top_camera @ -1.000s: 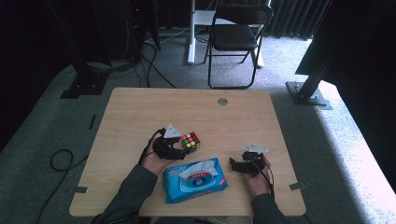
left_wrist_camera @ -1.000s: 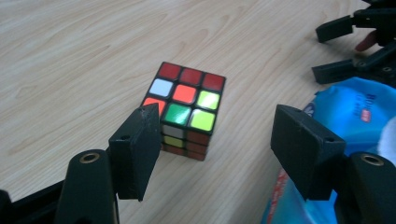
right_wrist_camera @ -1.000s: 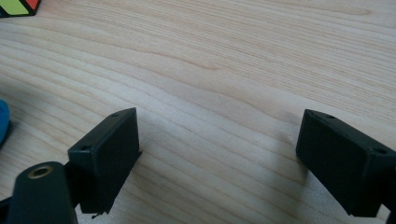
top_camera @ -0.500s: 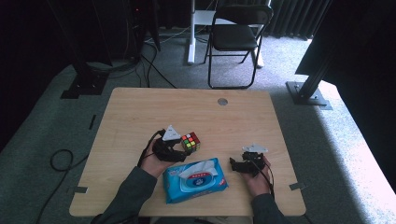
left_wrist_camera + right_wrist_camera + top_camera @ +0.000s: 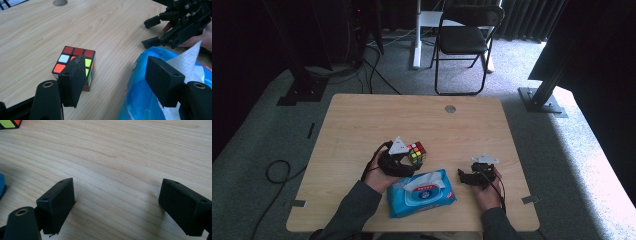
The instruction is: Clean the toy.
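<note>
My left gripper (image 5: 116, 80) barely moved since earlier, fingers wide; right gripper (image 5: 117, 205) wide, empty. One cube (image 5: 75, 66), one wipes pack (image 5: 142, 100) on worktop (image 5: 362, 125).

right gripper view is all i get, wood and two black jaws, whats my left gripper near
Observer: The left gripper hangs open between a colour cube and a blue wipes pack.
Operator: anything sticking out of the pack
Observer: Yes, a white wipe stands up out of its top opening.
Operator: where does my right gripper sit from that pack
Observer: In the high view the right gripper rests on the table just off the pack's right end, jaws open and pointing at it.
</note>
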Demonstrator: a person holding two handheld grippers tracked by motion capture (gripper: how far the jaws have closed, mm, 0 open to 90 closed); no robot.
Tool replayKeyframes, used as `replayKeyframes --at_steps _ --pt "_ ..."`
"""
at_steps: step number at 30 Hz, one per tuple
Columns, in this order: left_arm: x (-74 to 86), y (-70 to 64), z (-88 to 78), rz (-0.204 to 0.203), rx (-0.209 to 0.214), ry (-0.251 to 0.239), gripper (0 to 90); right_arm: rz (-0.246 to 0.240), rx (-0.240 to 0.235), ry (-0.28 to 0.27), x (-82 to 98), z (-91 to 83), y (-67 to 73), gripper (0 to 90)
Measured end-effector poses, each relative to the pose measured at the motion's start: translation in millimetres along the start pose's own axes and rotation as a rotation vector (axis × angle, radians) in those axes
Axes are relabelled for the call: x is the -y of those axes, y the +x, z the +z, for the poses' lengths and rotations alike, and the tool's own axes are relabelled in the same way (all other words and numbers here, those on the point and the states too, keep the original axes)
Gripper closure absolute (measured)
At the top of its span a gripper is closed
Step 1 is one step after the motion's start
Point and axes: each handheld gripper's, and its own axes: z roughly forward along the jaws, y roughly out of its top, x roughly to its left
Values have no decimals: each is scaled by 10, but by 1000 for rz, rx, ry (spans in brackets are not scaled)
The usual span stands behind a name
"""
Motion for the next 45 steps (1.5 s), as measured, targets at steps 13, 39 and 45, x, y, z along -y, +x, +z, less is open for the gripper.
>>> replayKeyframes --at_steps 13,39,45 --pt "-38 -74 46 28 48 12 334 0 0 0 0 0 0 130" --pt "-171 -233 163 106 149 42 340 -2 0 0 0 0 -1 130" --pt "-176 -265 219 115 180 53 364 -2 0 0 0 0 -1 130"
